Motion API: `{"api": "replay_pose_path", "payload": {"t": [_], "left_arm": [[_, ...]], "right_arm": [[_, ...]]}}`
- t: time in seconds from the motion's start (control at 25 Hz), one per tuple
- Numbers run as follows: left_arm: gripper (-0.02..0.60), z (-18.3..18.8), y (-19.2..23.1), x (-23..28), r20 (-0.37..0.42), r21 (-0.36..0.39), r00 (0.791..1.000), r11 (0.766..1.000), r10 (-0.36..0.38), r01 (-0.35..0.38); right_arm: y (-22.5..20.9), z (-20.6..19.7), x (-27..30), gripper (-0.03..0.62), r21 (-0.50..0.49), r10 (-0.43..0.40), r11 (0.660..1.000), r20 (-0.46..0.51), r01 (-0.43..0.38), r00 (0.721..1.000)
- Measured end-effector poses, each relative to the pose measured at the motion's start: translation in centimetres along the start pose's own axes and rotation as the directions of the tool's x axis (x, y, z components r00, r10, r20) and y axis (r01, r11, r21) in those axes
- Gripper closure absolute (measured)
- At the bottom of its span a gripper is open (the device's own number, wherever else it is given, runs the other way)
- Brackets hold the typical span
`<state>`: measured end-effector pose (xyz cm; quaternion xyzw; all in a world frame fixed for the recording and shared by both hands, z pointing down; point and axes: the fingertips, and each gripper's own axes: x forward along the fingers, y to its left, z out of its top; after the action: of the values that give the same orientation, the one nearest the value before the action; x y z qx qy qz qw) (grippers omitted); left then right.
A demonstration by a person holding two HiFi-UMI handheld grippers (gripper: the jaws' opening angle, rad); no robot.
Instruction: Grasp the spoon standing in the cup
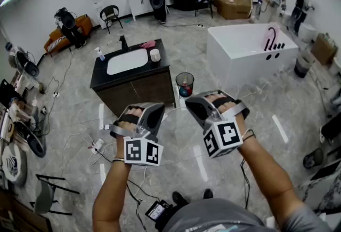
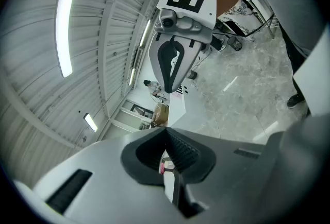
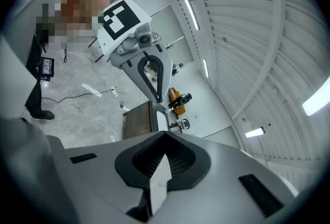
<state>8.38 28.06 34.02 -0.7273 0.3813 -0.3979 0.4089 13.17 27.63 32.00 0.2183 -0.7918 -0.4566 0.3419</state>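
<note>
Clenched on nothing — left gripper (image 2: 166, 130), right gripper (image 3: 166, 135) alike — well short of the one cup (image 1: 155, 55) on the dark vanity (image 1: 101, 79), beside its basin (image 1: 127, 61); spoon indiscernible. One bin (image 1: 184, 84), one bathtub (image 1: 240, 44) nearby.

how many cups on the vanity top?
1: a pale cup on the dark vanity top, right of the white basin. Others could be too small to see.

Open floor (image 1: 175, 112) up to vanity cabinet (image 1: 138, 92) at 11 o'clock; waste bin (image 1: 184, 83) blocking 12, bathtub (image 1: 234, 57) 1 o'clock.
</note>
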Motion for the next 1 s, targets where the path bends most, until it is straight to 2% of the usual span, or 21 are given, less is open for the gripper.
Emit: {"api": "replay_pose_path", "payload": {"t": [0.44,1.0], "left_arm": [[0.580,-2.4,0.1,-0.6,0.013,-0.012,1.000,1.000,-0.003,0.003],[0.580,-7.1,1.2,-3.0,0.050,-0.011,0.999,1.000,0.004,-0.004]], "right_arm": [[0.6,1.5,1.8,0.563,0.014,0.004,1.000,-0.015,-0.004,1.000],[1.0,5.2,4.8,0.560,0.067,-0.041,0.997,-0.037,0.043,0.998]]}}
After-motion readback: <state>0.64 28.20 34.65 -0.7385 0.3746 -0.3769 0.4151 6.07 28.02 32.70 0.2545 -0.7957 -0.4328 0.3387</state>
